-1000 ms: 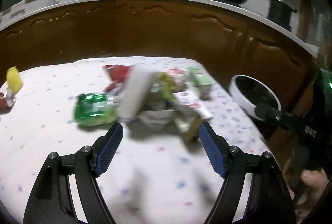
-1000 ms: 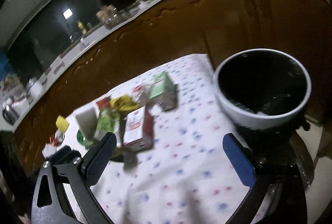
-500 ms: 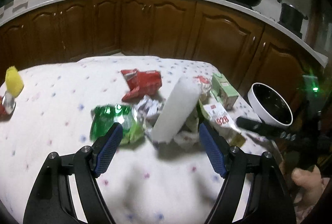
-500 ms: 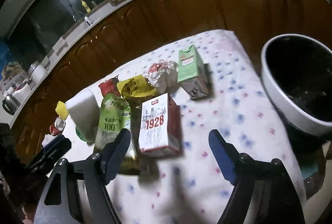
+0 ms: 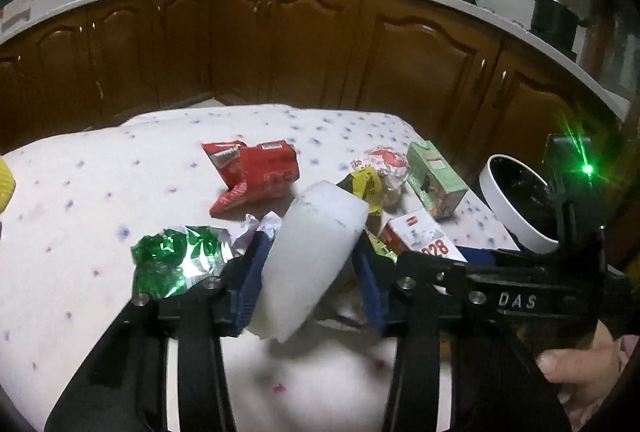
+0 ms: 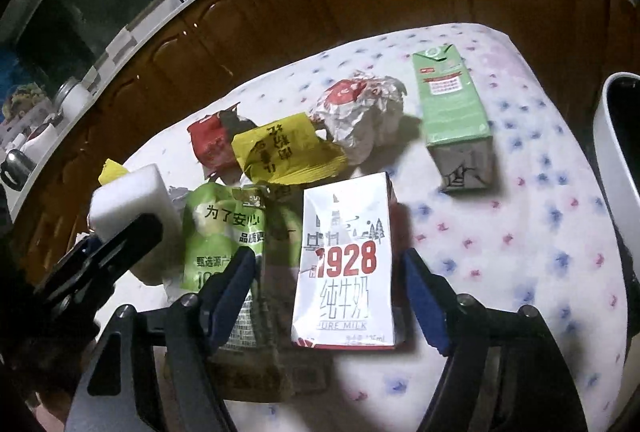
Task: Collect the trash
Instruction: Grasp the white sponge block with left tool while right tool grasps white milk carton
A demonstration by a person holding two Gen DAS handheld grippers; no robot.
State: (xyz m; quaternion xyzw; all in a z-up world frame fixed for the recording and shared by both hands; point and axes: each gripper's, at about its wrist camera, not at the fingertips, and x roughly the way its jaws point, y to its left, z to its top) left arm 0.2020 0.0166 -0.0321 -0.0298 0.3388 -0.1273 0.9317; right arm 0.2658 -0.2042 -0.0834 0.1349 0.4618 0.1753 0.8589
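My left gripper is shut on a white foam block, which also shows in the right wrist view. My right gripper is open, its jaws on either side of a white and red "1928" milk carton lying on the table. Around it lie a green pouch, a yellow wrapper, a crumpled white and red wrapper, a green carton, a red wrapper and a crumpled green foil bag.
The table has a white dotted cloth. A white bin with a black liner stands off the table's right edge, seen too in the right wrist view. Brown kitchen cabinets run behind. The right gripper's body crosses the left view.
My left gripper moved in and closed on the white foam block. My right gripper swung from the bin toward the trash pile and now straddles the 1928 carton.
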